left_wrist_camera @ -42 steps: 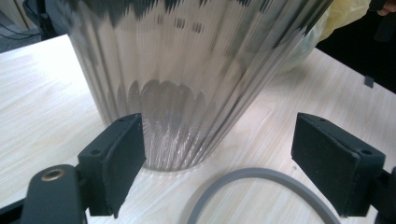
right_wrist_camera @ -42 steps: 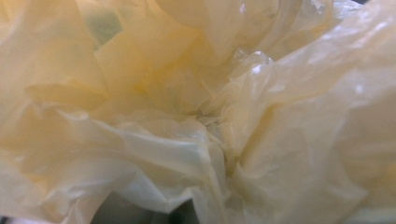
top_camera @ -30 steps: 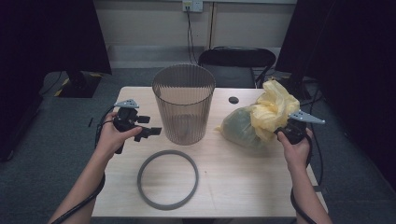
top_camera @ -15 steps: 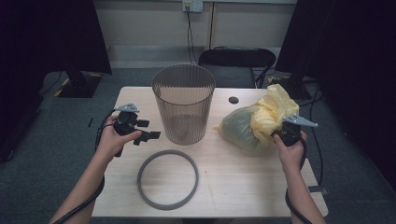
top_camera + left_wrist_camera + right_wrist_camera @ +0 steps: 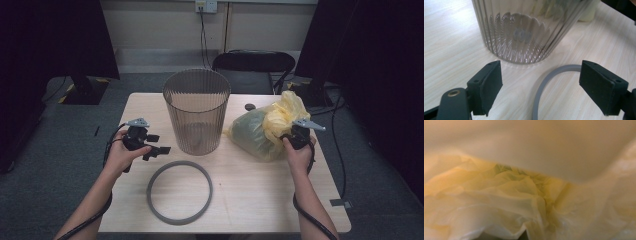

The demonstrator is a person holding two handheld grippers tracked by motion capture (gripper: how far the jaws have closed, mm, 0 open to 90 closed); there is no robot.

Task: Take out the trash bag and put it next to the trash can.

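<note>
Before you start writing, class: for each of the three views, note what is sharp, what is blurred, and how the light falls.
High view: table evenly lit, surroundings dark, grey ring crisp. Left gripper view: pads and wood grain sharp, with a pale sheen on the ribbed bin. Right gripper view: yellow bag pressed near the lens, its upper part soft and blurred, the folds lower down clearer.

bin (image 5: 196, 112) blocks centre | ring (image 5: 179, 191) lies in front | bag (image 5: 260, 131) crowds right

Yellow bag (image 5: 529, 195) seemingly hides the right gripper's jaws.
</note>
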